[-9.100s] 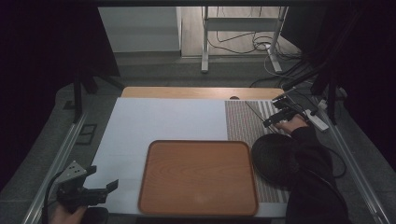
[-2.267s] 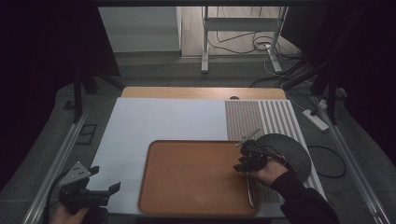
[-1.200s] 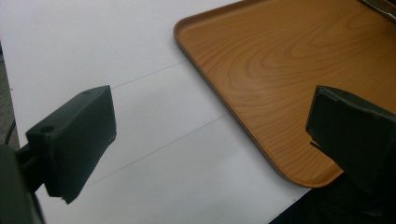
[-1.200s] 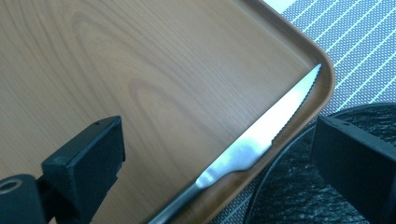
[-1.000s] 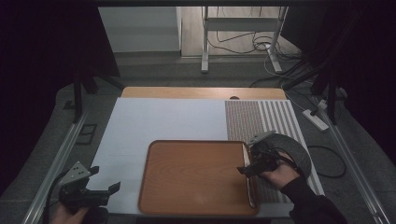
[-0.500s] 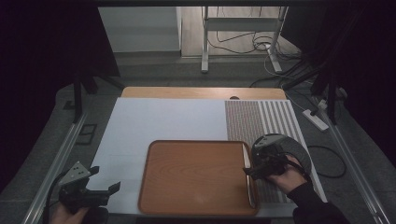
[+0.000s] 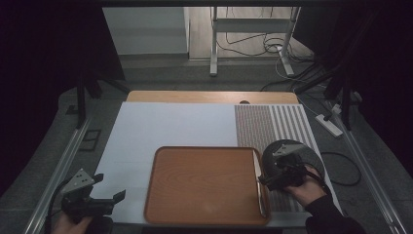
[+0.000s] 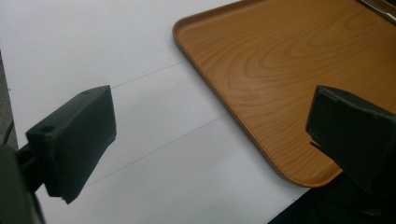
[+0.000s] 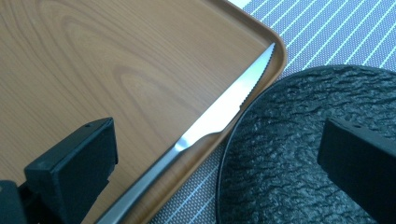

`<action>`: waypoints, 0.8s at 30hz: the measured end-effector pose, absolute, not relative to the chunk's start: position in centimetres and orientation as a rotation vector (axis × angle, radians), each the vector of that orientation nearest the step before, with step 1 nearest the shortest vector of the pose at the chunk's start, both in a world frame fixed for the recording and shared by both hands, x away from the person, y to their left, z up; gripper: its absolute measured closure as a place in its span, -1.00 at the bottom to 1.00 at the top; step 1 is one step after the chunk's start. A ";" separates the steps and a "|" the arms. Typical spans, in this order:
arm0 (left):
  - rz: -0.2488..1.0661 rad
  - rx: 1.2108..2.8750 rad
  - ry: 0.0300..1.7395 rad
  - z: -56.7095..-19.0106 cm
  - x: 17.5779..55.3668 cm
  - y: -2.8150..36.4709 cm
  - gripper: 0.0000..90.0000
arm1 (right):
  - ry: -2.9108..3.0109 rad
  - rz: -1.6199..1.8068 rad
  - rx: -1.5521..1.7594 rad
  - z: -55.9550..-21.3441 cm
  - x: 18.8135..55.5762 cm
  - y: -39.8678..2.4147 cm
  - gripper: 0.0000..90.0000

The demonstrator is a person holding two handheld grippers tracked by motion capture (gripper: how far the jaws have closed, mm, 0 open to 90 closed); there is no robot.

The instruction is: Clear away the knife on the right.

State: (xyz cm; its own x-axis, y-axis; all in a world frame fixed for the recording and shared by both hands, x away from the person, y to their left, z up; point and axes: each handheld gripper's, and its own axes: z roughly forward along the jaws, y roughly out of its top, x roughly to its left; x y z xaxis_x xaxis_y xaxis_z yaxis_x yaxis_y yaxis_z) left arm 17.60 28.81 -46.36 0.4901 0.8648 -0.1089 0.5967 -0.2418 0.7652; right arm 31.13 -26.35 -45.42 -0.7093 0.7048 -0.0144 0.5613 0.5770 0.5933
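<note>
A brown wood-grain tray lies at the front middle of the table. A steel knife rests along its right rim, serrated tip pointing away. A black textured plate sits just right of the tray on the striped mat. My right gripper hovers over the gap between tray rim and plate, open and holding nothing. My left gripper is at the front left, open and empty, above the white sheet beside the tray's near left corner.
A white sheet covers the left and middle of the table. A grey striped mat runs down the right side. Metal rails flank the table, and cables and a power strip lie on the floor to the right.
My right gripper has drifted a little to the right, from over the tray's right edge toward the plate. The knife stays on the tray rim. My left gripper has not moved.
</note>
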 end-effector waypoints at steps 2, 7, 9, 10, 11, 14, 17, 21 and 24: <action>0.435 1.954 1.206 -46.4 17.6 28.8 -0.94 | 2.556 0.834 1.050 -45.4 31.0 -26.5 -1.00; 0.434 1.953 1.207 -46.4 17.6 28.8 -0.94 | 2.542 0.826 1.062 -45.4 30.7 -26.9 -1.00; 0.434 1.953 1.207 -46.4 17.6 28.8 -0.94 | 2.535 0.824 1.072 -45.4 30.5 -27.1 -1.00; 0.434 1.953 1.207 -46.4 17.6 28.8 -0.94 | 2.533 0.823 1.074 -45.4 30.4 -27.2 -1.00; 0.434 1.953 1.206 -46.4 17.6 28.8 -0.94 | 2.529 0.820 1.079 -45.4 30.3 -27.3 -1.00; 0.433 1.953 1.208 -46.4 17.6 28.8 -0.94 | 2.519 0.820 1.092 -45.4 30.1 -27.6 -1.00; 0.433 1.954 1.209 -46.4 17.6 28.8 -0.94 | 2.504 0.817 1.100 -45.3 29.8 -27.9 -1.00; 0.432 1.953 1.209 -46.4 17.6 28.8 -0.94 | 2.485 0.827 1.112 -45.3 29.3 -28.3 -1.00; 0.431 1.952 1.209 -46.4 17.6 28.9 -0.94 | 2.475 0.838 1.123 -45.2 29.0 -28.7 -1.00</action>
